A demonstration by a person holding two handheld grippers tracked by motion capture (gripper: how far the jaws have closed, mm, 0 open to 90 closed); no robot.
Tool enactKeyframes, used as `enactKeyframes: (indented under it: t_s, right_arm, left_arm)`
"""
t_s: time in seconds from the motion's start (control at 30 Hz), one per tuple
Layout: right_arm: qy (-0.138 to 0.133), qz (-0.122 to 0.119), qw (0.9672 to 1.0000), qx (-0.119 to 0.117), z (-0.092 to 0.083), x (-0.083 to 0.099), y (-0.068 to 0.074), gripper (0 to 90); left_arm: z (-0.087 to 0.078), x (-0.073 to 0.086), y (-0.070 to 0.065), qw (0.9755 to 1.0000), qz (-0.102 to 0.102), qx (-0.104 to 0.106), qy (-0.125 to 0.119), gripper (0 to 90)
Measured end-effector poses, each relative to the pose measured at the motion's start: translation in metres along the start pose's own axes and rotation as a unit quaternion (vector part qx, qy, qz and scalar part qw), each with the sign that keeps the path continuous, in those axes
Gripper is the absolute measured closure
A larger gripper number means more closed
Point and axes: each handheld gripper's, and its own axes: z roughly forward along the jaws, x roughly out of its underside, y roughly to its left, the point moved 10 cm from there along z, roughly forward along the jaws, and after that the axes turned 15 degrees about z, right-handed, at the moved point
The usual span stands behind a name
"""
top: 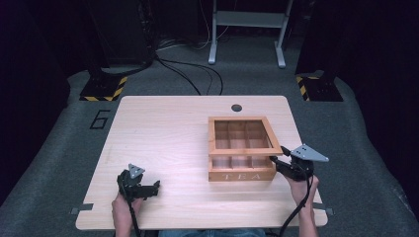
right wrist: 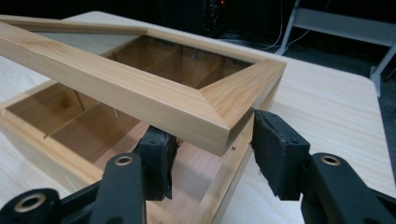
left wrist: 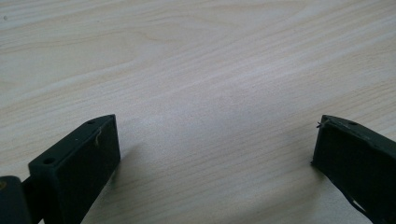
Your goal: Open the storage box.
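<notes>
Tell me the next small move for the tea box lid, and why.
Probably keep raising the lid on its hinge. The right gripper holds the lid's front corner between its fingers, and the lid stands only partly lifted above the tea box, whose compartments are just uncovered. The left gripper rests open over bare table.

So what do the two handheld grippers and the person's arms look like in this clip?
Both the left gripper and right gripper are black, two-jawed, each topped by a grey three-cornered plate and trailing a black cable toward the person. The right gripper's fingers are blocky, faced with dark foam-like pads, with brass-coloured rivets at the joints. The forearms are bare; no sleeves show.
</notes>
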Motion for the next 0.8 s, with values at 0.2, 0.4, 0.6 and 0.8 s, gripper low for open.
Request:
enactKeyframes:
  t_s: [0.2,0.4,0.6,0.8]
  right_arm:
    - [-0.016,0.001,0.9999,0.003,0.0,-0.011,0.0,52.9]
    - [-0.036,0.006,0.9993,0.005,0.003,-0.023,0.0,53.0]
    - [-0.045,0.016,0.9988,0.006,0.004,-0.029,-0.002,57.2]
    - [-0.047,0.031,0.9984,-0.004,0.006,-0.037,-0.004,58.1]
  left_arm:
    - [0.0,0.0,0.0,1.0,-0.001,0.0,0.0,0.4]
    - [0.0,0.0,0.0,1.0,-0.001,0.0,0.0,0.4]
    - [0.0,0.0,0.0,1.0,-0.001,0.0,0.0,0.4]
    - [0.0,0.0,0.0,1.0,-0.001,-0.001,-0.001,0.4]
